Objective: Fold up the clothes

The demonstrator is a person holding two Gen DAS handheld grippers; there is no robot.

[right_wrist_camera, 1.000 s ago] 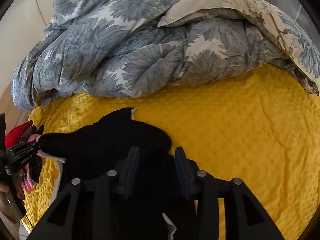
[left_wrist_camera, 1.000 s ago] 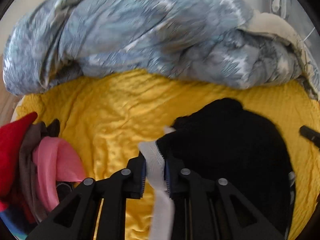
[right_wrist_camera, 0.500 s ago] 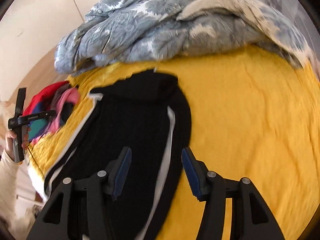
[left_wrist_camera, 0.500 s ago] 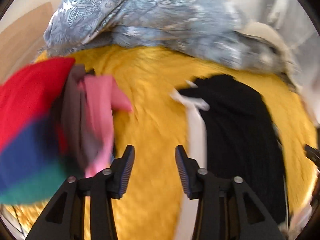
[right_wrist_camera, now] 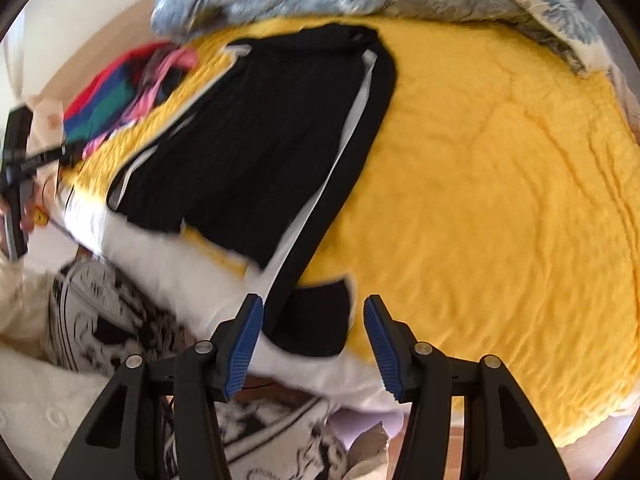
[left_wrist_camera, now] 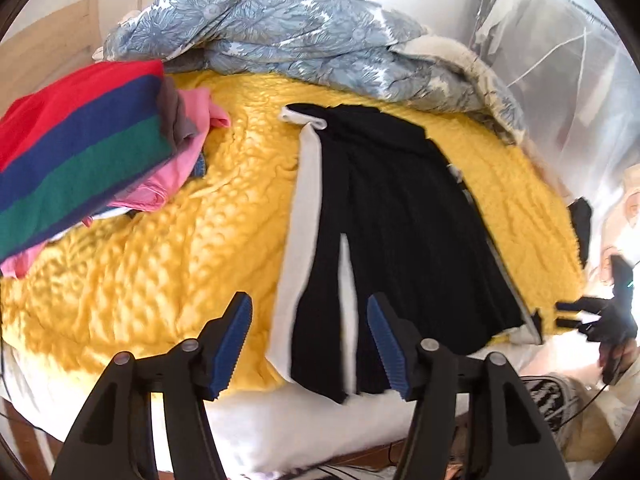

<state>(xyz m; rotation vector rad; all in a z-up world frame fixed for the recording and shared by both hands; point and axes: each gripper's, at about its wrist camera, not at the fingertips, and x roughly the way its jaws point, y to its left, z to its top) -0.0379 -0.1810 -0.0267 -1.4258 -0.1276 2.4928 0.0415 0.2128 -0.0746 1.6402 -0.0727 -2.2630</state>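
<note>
A black garment with white stripes (left_wrist_camera: 392, 216) lies flat and lengthwise on the yellow bedspread (left_wrist_camera: 160, 264), its hem at the near bed edge. My left gripper (left_wrist_camera: 310, 312) hovers above that hem, jaws opening, nothing pressed between them. In the right wrist view the same garment (right_wrist_camera: 256, 128) stretches away to the upper left. My right gripper (right_wrist_camera: 313, 316) is open above its near corner and holds nothing. Each gripper shows small at the edge of the other's view: the right gripper (left_wrist_camera: 560, 316) and the left gripper (right_wrist_camera: 76, 146).
A stack of folded clothes (left_wrist_camera: 80, 160), red, blue and green stripes on top, sits at the left of the bed. A crumpled blue-grey floral duvet (left_wrist_camera: 304, 28) fills the far side. A patterned black-and-white cloth (right_wrist_camera: 108, 320) lies below the near bed edge.
Both grippers let go of the black garment and drew back toward the near bed edge. The left jaws went from shut on the white stripe to open. The garment now lies spread flat.
</note>
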